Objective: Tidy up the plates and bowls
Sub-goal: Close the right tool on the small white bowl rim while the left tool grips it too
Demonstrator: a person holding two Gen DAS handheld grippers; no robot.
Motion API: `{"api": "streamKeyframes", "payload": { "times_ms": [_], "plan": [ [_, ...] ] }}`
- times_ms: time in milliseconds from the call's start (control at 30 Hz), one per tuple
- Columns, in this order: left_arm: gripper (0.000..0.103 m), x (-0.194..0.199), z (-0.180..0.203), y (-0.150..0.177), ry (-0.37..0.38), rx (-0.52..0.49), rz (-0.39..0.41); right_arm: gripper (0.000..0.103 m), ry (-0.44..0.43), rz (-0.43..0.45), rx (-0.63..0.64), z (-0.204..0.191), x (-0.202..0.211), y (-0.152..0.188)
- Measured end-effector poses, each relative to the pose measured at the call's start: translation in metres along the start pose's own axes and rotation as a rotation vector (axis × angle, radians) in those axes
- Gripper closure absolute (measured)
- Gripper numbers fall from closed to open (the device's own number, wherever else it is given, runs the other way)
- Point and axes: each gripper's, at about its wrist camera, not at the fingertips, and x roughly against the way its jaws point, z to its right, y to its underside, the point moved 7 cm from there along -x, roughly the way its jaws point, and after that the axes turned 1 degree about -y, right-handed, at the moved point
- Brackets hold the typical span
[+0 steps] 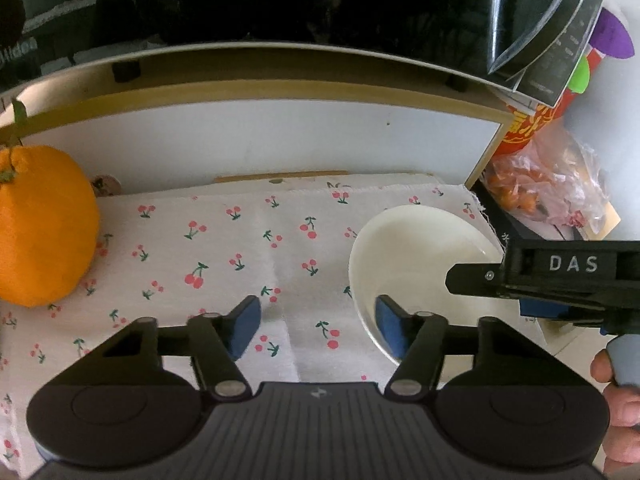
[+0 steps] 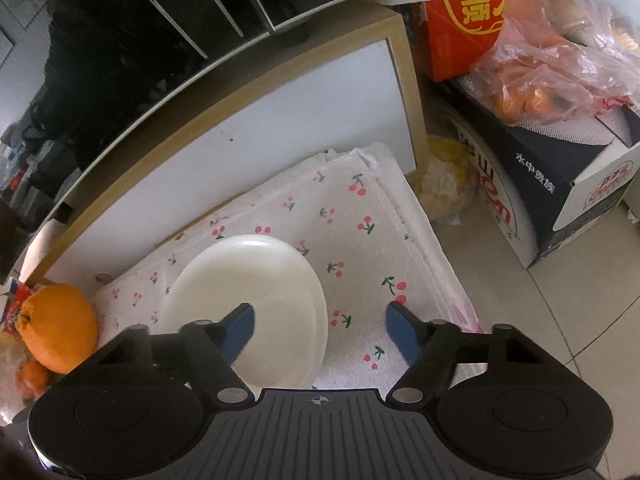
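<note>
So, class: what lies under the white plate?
The cherry-print cloth lies under the white plate. A second rim shows at the plate's right edge; anything else beneath is covered.

A white cherry-printed cloth (image 2: 360, 240) covers the frame's centre, lying on pale floor tiles (image 2: 520, 320). On it: stacked cream round plates (image 2: 248, 280), centre-left, and a large orange fruit (image 2: 60, 328), lower left.

Left tongs (image 1: 318, 330) agape beside white plate (image 1: 416, 256)
</note>
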Motion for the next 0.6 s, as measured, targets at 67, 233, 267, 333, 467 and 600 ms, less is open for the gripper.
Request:
{"api": "streamKeyframes", "payload": {
  "times_ms": [67,233,267,333,467,600],
  "plan": [
    [0.051,-0.001,0.0,-0.001,0.012,0.011,-0.002,0.05,0.007,0.001,0.003,0.0,-0.001,0.0],
    [0.075,0.0,0.004,0.001,0.052,0.021,-0.004,0.083,0.012,-0.006,0.001,0.001,-0.002,0.002],
    [0.082,0.001,0.006,0.001,0.06,0.019,-0.004,0.086,0.01,-0.008,-0.002,0.001,-0.002,0.003],
    [0.088,0.002,0.01,0.001,0.075,0.01,-0.003,0.091,0.003,-0.01,-0.005,0.002,-0.001,0.004],
    [0.091,0.006,0.018,0.003,0.082,-0.022,0.004,0.094,0.002,-0.008,0.001,-0.001,0.003,0.004],
    [0.091,0.01,0.021,0.003,0.083,-0.027,0.006,0.094,0.013,-0.003,0.003,-0.002,0.01,0.004]
  ]
}}
